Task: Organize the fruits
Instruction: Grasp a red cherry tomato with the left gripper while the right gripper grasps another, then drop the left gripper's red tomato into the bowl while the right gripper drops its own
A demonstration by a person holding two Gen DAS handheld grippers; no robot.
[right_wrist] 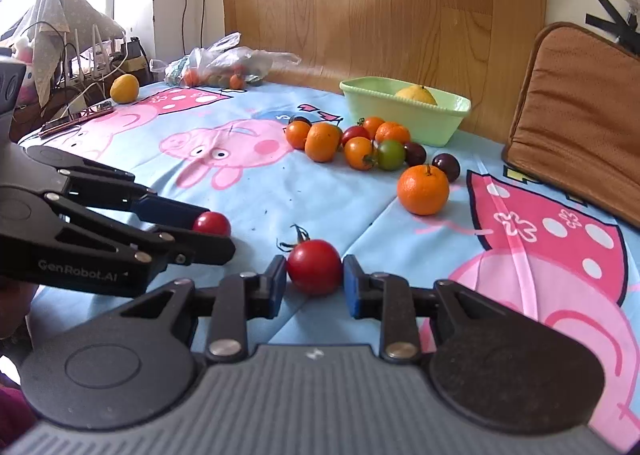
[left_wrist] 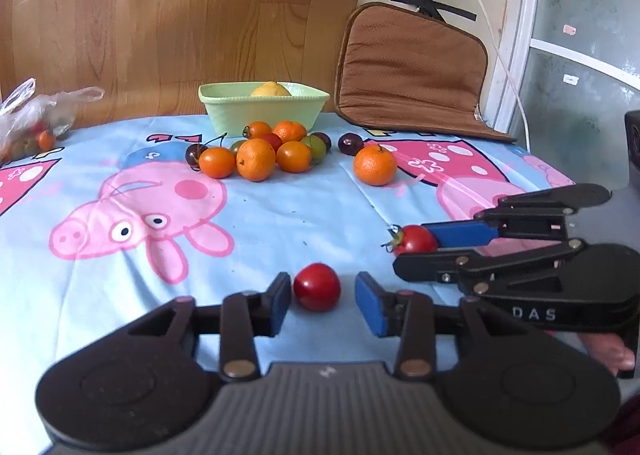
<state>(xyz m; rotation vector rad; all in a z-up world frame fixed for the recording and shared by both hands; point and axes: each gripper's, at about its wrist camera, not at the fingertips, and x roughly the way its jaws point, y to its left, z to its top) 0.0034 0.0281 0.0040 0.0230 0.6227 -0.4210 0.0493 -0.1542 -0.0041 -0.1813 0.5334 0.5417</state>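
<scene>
1. Your left gripper [left_wrist: 323, 297], bottom centre of the left wrist view: jaws apart around a smooth red tomato [left_wrist: 317, 287]. The left pad sits just beside it, the right pad stands clear; nothing is pinched.

2. Your right gripper [right_wrist: 315, 281], bottom centre of the right wrist view: both blue pads pressed on a stemmed red tomato [right_wrist: 314, 267], which is clamped between them on the cloth.

3. Green bowl [left_wrist: 264, 111], upper centre of the left wrist view, at the far edge of the cartoon-pig tablecloth [left_wrist: 120, 275]; a yellow fruit [left_wrist: 271, 90] lies inside.

4. Fruit pile [left_wrist: 264, 153], just in front of the bowl: oranges, small tomatoes in red and green, dark cherries, touching one another.

5. Single orange [left_wrist: 375, 165], right of the pile, apart from it, with a dark fruit [left_wrist: 350, 143] just behind.

6. Plastic bag [left_wrist: 32, 115], left edge, holding more small fruit.

7. Brown cushion [left_wrist: 412, 71], upper right, leaning on the wall.
</scene>
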